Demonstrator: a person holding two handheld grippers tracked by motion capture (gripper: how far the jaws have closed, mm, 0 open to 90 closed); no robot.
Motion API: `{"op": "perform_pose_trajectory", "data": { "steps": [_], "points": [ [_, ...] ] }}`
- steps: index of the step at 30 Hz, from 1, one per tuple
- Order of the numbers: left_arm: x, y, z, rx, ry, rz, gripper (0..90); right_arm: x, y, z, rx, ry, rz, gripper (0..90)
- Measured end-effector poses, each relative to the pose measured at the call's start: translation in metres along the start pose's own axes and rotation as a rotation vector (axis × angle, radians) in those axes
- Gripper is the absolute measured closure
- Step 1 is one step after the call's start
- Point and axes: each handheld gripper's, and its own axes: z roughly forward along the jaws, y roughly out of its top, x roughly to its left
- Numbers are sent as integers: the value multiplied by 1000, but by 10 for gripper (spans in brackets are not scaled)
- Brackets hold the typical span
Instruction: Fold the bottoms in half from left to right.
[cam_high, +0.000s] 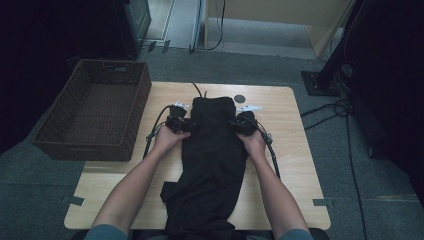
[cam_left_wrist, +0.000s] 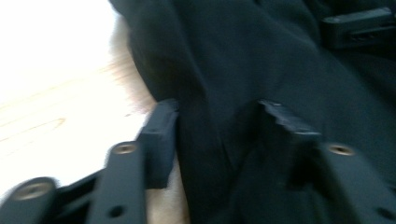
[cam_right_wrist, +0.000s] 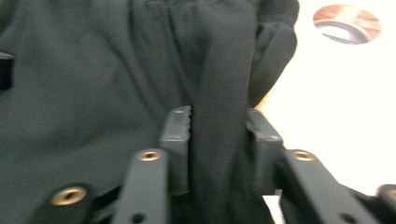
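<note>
A black garment (cam_high: 212, 155) lies lengthwise down the middle of the wooden table (cam_high: 295, 165), its near end hanging over the front edge. My left gripper (cam_high: 186, 125) is at the garment's left side near its far end. In the left gripper view its jaws (cam_left_wrist: 217, 116) bracket a bunched fold of the cloth (cam_left_wrist: 243, 60) at the garment's edge. My right gripper (cam_high: 239, 125) is at the right side, level with the left. In the right gripper view its jaws (cam_right_wrist: 217, 126) pinch an upright ridge of the fabric (cam_right_wrist: 93, 70).
A brown wicker basket (cam_high: 95, 110) stands off the table's left side, with nothing in it. A small dark round disc (cam_high: 240, 98) (cam_right_wrist: 347, 23) and a white label (cam_high: 248, 108) lie on the wood just beyond the right gripper. Cables run across the floor at right.
</note>
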Motion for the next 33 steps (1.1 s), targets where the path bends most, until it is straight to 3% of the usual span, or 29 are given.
{"op": "perform_pose_trajectory", "data": {
  "steps": [3, 5, 7, 10, 11, 14, 18, 20, 24, 33],
  "points": [
    [-2, 0, 1, 11, 8, 22, 711, 8, 2, 1, 9, 4, 0, 768],
    [0, 1, 1, 30, 5, 14, 850, 8, 3, 1, 19, 31, 39, 791],
    [5, 2, -4, 7, -16, -33, 880, 3, 5, -1, 14, 56, 82, 802],
    [9, 14, -17, 3, -16, -28, 885, -3, 14, -8, -8, 89, 141, 806],
    [8, 22, -23, -10, -10, -21, 885, -5, 21, -10, -10, 95, 139, 807],
    [5, 53, -45, -81, 18, 13, 885, -2, 52, -23, -59, 92, 109, 807],
    [5, 87, -82, -263, 68, 19, 884, 3, 99, -50, -232, 78, 90, 790],
    [4, 93, -91, -294, 110, 65, 883, 4, 116, -60, -293, 53, 89, 759],
    [2, 81, -95, -301, 109, 88, 881, 10, 121, -59, -265, 29, 59, 762],
    [-23, 17, -100, -221, 37, 179, 879, 33, 68, -72, -188, 97, -28, 799]
  ]
}}
